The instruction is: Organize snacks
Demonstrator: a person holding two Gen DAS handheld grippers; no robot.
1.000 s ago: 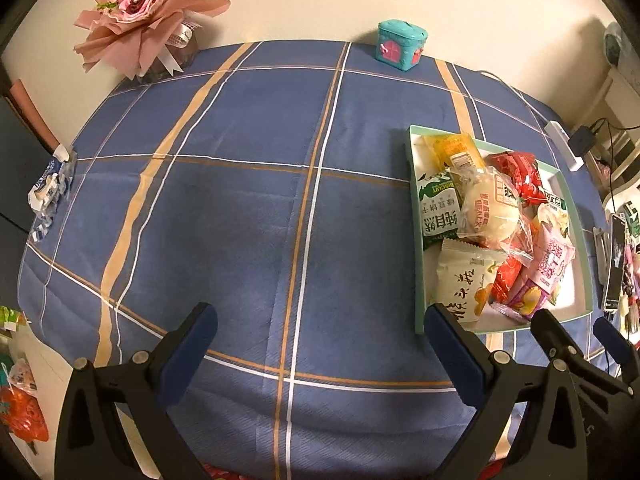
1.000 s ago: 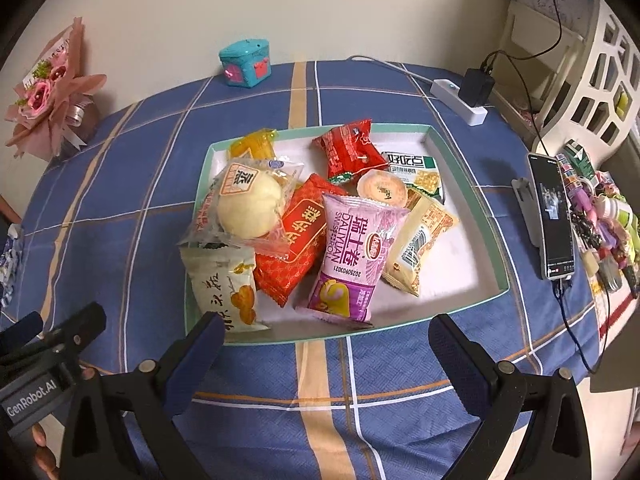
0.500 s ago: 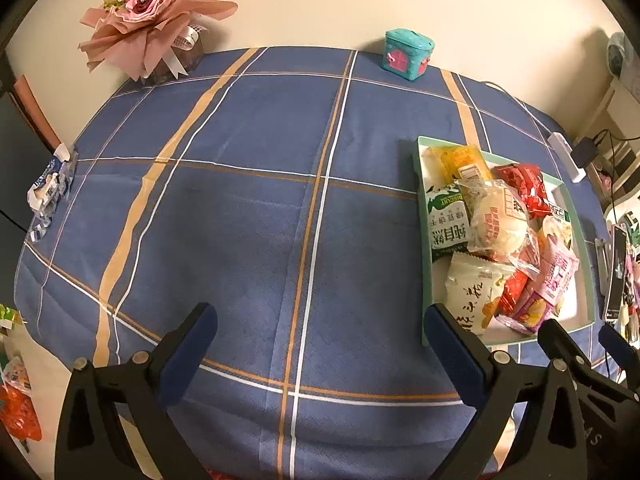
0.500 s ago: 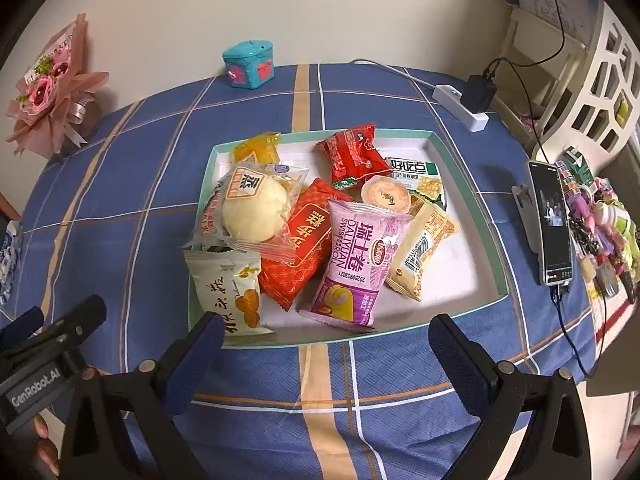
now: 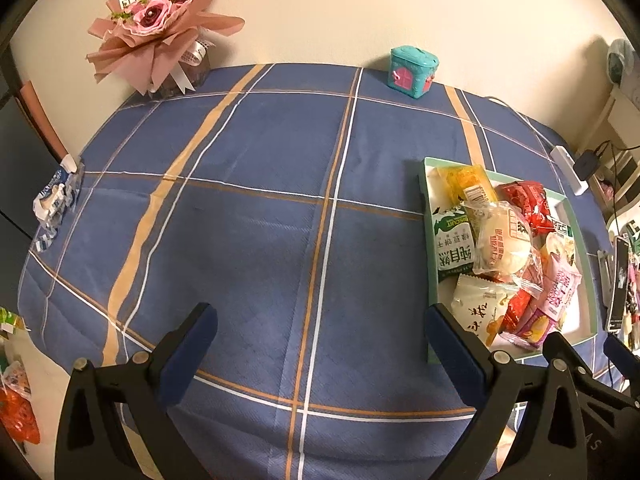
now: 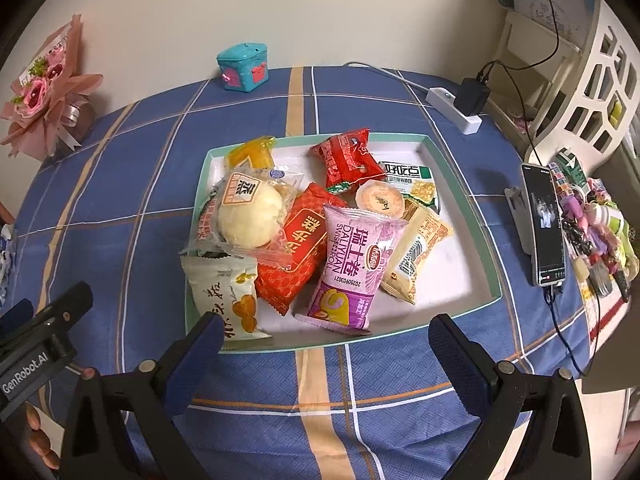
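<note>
A shallow green-rimmed white tray on the blue plaid tablecloth holds several snack packs: a purple Swiss roll pack, a red pack, a clear-wrapped bun, a white bag with yellow fruit and a small round cup. My right gripper is open and empty, just in front of the tray's near rim. My left gripper is open and empty over bare cloth, left of the tray. The left gripper's body also shows in the right wrist view.
A teal toy box and a pink flower bouquet stand at the table's back edge. A power strip with a charger, a phone on a stand and small trinkets lie right of the tray.
Both grippers have pulled back and up a little, so the table and tray sit farther away in view. Both stay open and empty. The snacks have not moved.
</note>
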